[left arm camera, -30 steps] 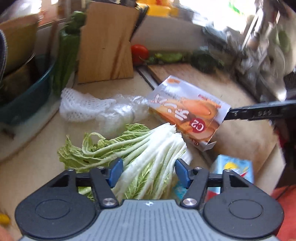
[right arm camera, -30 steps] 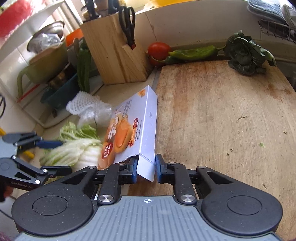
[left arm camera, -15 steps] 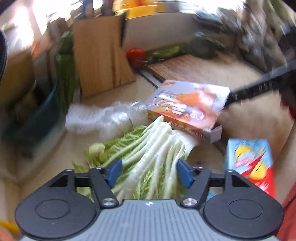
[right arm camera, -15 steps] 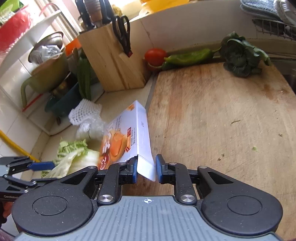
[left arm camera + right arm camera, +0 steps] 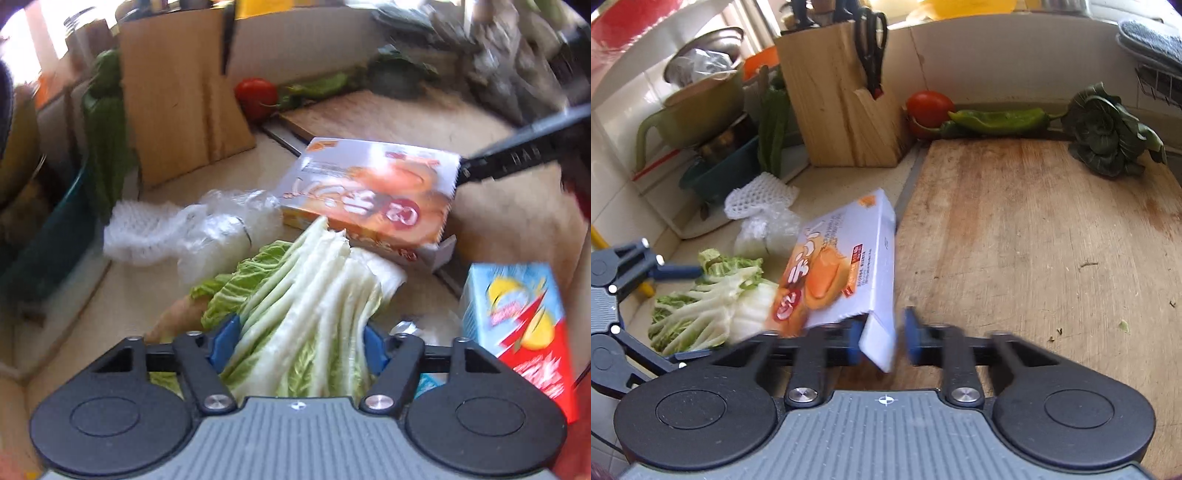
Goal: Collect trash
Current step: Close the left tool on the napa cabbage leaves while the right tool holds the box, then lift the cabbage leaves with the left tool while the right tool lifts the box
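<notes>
A napa cabbage (image 5: 303, 306) lies on the counter, and my left gripper (image 5: 301, 345) is closing on its stalk end, both blue pads against its sides. An orange-and-white food box (image 5: 369, 195) leans over the cabbage's far end. Its white end (image 5: 879, 343) sits between the closing jaws of my right gripper (image 5: 882, 341). The left pad touches it and a sliver of gap shows at the right pad. A white foam net (image 5: 147, 232), crumpled clear plastic (image 5: 221, 236) and a blue-and-red carton (image 5: 517, 317) lie around the cabbage.
A wooden cutting board (image 5: 1034, 240) fills the right side, with a tomato (image 5: 929, 109), a green pepper (image 5: 997, 120) and a dark leafy green (image 5: 1104, 129) along its far edge. A knife block (image 5: 842, 110) and a teal basin (image 5: 720, 173) stand at the back left.
The box has tipped over to the left and slid a little lower between the right pads, which stand slightly wider. The left gripper has come in closer around the cabbage, and the carton shows more.
</notes>
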A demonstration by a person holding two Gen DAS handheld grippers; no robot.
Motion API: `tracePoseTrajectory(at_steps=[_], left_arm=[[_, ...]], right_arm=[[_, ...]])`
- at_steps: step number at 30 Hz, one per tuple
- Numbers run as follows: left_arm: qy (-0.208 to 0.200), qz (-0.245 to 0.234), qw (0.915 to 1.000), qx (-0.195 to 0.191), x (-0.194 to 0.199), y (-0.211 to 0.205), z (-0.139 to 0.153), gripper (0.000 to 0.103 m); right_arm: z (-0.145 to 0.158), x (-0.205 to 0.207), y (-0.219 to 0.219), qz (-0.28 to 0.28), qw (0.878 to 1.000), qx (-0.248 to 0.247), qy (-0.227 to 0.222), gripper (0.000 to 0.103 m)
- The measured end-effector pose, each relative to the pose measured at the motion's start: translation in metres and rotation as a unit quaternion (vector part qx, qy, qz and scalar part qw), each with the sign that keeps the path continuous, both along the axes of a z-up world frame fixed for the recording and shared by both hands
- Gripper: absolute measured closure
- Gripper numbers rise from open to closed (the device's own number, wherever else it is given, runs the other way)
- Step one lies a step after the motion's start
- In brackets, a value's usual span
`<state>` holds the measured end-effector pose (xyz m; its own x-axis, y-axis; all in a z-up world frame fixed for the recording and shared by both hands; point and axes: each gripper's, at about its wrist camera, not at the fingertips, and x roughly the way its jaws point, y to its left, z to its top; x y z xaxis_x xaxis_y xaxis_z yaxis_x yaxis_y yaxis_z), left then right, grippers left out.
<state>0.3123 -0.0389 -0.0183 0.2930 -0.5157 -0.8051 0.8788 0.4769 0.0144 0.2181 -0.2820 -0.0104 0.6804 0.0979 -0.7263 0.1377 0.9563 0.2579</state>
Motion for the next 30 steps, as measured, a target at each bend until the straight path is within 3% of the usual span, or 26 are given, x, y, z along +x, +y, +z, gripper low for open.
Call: tracePoseTrajectory(at_steps=[8,13,16,20,22,30], left_arm=[[0.062,0.059,0.9939,-0.070,0.003,0.029,0.024,0.041],[0.081,0.086,0.9904,-0.071,0.002,0.034,0.016,0.039],[0.110,0.085,0.9856,-0.096,-0.004,0.039,0.017,0.039],[0.089,0.111,0.9868,-0.076,-0.009,0.036,0.014,0.048],[0.099,0.128,0.9823,-0.094,-0.006,0.043,0.018,0.048],[0.075,0.181,0.9737,-0.115,-0.018,0.053,0.031,0.048]], right_arm=[[0.027,-0.013,-0.015,-0.027,0.998,0.047,-0.039,0.086],[0.040,-0.018,-0.025,-0.035,0.996,0.070,-0.051,0.086],[0.037,-0.020,-0.027,-0.039,0.996,0.069,-0.043,0.086],[0.031,-0.024,-0.028,-0.039,0.995,0.081,-0.037,0.086],[0.030,-0.026,-0.029,-0.039,0.995,0.084,-0.039,0.086],[0.035,-0.031,-0.029,-0.024,0.994,0.093,-0.051,0.086]])
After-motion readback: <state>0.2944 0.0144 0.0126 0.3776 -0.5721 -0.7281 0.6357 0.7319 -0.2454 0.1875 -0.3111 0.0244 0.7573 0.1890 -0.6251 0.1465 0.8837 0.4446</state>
